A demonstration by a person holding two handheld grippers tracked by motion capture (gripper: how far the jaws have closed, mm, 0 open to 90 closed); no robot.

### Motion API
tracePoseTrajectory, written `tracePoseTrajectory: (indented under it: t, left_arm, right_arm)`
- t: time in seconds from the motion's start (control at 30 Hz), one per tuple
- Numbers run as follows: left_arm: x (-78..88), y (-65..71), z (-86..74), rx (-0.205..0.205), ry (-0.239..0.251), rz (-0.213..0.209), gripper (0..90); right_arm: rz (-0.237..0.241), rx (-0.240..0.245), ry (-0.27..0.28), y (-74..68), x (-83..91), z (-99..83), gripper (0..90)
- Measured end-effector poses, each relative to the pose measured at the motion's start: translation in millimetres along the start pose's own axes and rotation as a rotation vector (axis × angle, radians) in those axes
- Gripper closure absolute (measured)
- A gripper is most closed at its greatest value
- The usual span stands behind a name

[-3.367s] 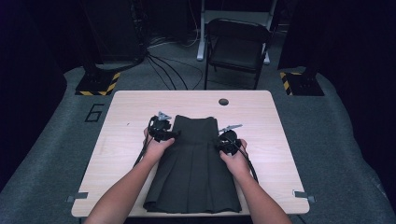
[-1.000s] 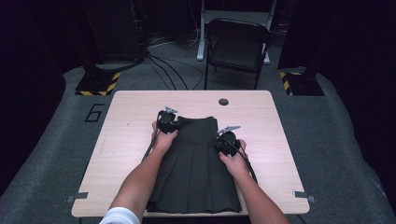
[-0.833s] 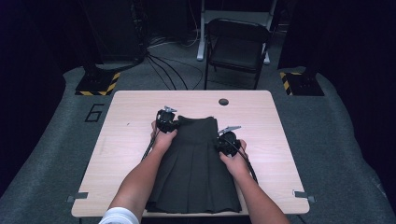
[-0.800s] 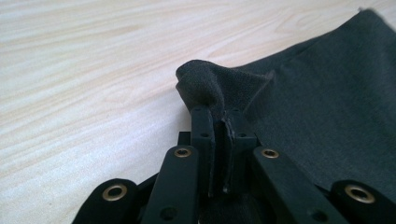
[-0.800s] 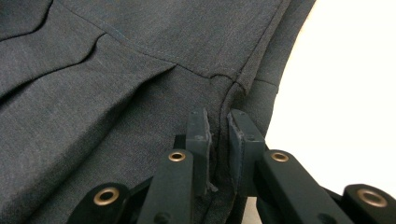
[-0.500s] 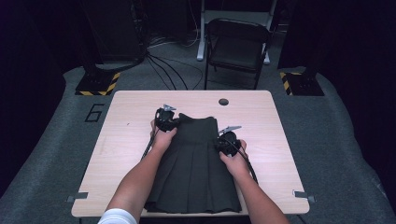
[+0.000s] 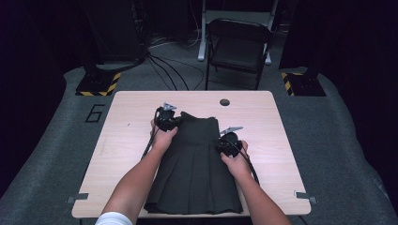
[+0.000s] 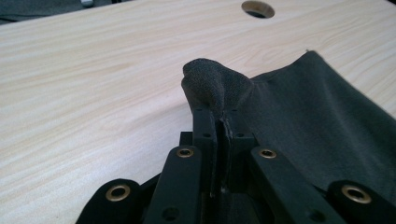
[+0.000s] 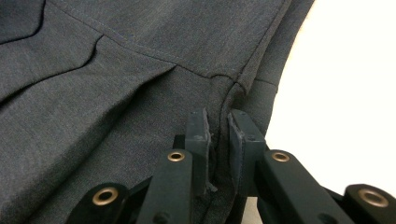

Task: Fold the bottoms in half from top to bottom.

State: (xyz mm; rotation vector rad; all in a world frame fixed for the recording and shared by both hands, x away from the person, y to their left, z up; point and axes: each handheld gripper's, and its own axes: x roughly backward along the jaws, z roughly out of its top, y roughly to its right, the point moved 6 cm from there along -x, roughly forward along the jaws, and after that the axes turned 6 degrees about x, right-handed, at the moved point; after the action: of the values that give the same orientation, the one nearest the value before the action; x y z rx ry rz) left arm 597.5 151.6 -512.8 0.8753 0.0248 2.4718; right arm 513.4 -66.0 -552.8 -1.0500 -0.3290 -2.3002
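A dark grey pleated skirt (image 7: 197, 159) lies flat on the wooden table (image 7: 131, 140), waistband at the far end. My left gripper (image 7: 174, 120) sits at the waistband's far left corner. In the left gripper view it (image 8: 219, 116) is shut on that corner, and the skirt's cloth (image 8: 215, 86) bunches up above the jaws. My right gripper (image 7: 224, 143) rests at the skirt's right edge, below the waistband. In the right gripper view it (image 9: 218, 122) pinches a fold of the skirt's side seam (image 9: 116, 70), with the jaws nearly together.
A round cable hole (image 7: 225, 102) lies in the table beyond the skirt. Bare wood (image 7: 267, 131) flanks the skirt on both sides. A black folding chair (image 7: 239, 47), floor cables and striped stand bases (image 7: 96, 86) stand behind the table.
My left gripper moved from the skirt's left side to the waistband's far left corner, closed on it and raised it slightly. The right gripper stayed put.
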Motion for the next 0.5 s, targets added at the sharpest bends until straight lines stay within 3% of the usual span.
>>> tracePoseTrajectory:
  t: [0.5]
  left_arm:
    - [25.5,9.7,14.5,-0.03,0.052,-0.036,85.9]
  right_arm:
    - [0.011,-0.038,0.039,1.3,0.1,-2.9,76.6]
